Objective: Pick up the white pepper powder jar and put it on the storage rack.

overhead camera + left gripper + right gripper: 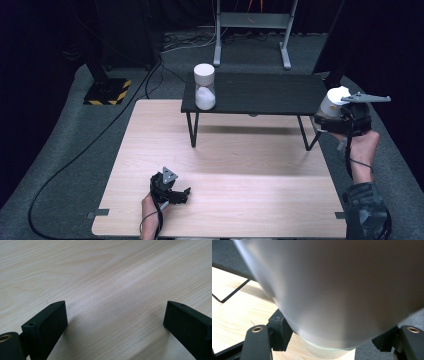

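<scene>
left claw [184, 192]: spread over table [240, 165] | right claw [327, 120]: pinching white, frosted cylindrical jar [334, 101], tilted

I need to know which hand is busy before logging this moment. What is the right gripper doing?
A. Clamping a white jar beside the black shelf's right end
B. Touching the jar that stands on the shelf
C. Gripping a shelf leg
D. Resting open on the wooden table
A: the right gripper is shut on a white jar at the right end of the black shelf.
</scene>
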A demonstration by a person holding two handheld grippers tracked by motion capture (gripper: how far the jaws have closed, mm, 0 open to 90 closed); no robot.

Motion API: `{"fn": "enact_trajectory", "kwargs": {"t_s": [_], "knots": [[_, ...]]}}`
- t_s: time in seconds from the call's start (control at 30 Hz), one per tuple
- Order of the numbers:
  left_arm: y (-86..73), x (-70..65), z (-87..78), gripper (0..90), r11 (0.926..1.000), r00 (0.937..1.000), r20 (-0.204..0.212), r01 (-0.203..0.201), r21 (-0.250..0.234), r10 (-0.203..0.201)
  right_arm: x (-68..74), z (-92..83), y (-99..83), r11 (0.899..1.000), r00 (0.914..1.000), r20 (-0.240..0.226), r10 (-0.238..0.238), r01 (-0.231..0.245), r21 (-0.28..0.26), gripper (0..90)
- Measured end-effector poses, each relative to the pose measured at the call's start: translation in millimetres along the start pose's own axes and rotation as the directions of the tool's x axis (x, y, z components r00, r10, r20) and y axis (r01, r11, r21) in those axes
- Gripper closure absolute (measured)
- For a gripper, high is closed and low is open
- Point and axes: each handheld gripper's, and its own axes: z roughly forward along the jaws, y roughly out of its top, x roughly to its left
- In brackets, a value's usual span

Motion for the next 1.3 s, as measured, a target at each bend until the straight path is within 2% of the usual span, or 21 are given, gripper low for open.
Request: {"fn": "enact_trajectory", "kwargs": {"t_s": [0.37,0.67,1.3], "knots": [[0.0,0.0,0.0,5.1,1.0000,1.0000,0.000,0.000,0.000,0.000,-1.2,4.2,16.1,1.000,0.9999,-0.013,0.006,-0.006,0.002,30.1],[-0.1,-0.2,-0.3,5.5,1.0000,1.0000,0.000,-0.005,0.000,0.005,-0.9,15.7,31.2,1.000,0.9999,-0.012,0.011,-0.011,0.017,30.1],[-0.6,-0.1,-0.1,6.1,1.0000,1.0000,0.003,-0.004,-0.003,0.004,0.7,28.1,46.9,0.999,0.9997,-0.010,0.023,-0.023,0.030,30.1]]}}
